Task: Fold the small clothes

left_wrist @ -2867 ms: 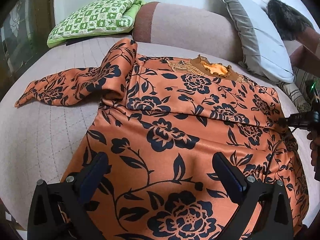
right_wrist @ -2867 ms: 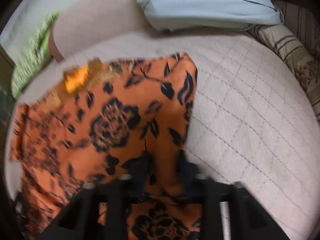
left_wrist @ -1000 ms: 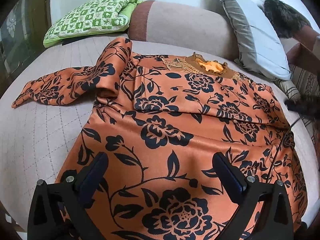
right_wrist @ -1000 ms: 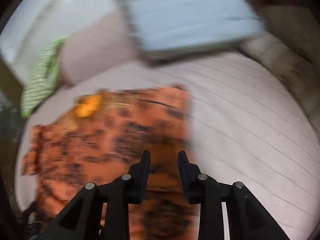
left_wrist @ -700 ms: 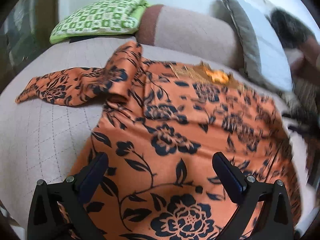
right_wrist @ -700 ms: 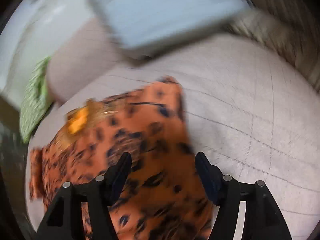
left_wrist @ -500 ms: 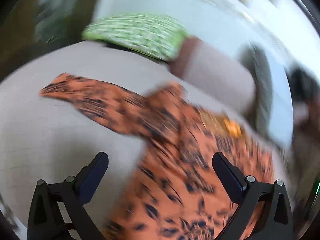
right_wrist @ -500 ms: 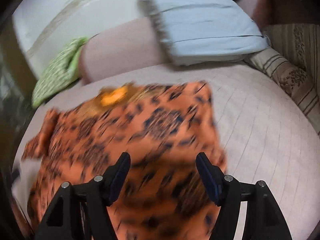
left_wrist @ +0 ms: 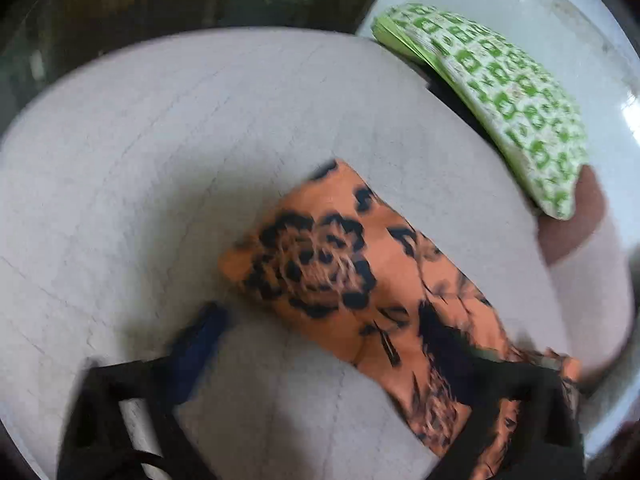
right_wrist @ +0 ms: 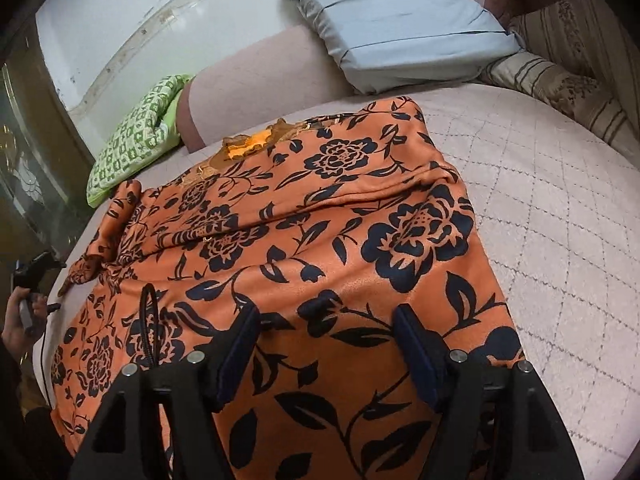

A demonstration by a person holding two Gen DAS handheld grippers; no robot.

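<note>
Left gripper (left_wrist: 320, 344) tilted over sleeve (left_wrist: 320, 264)

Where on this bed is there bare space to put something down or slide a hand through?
Bare quilt lies right of the orange dress, up to the striped cushion. More lies beside the sleeve, below the green pillow. The dress fills the middle, and the grey pillow crowds the head end.

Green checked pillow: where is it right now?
The green checked pillow lies at the bed's far left in the right wrist view, beside the brown bolster and beyond the orange floral garment; the left wrist view shows it upper right.
</note>
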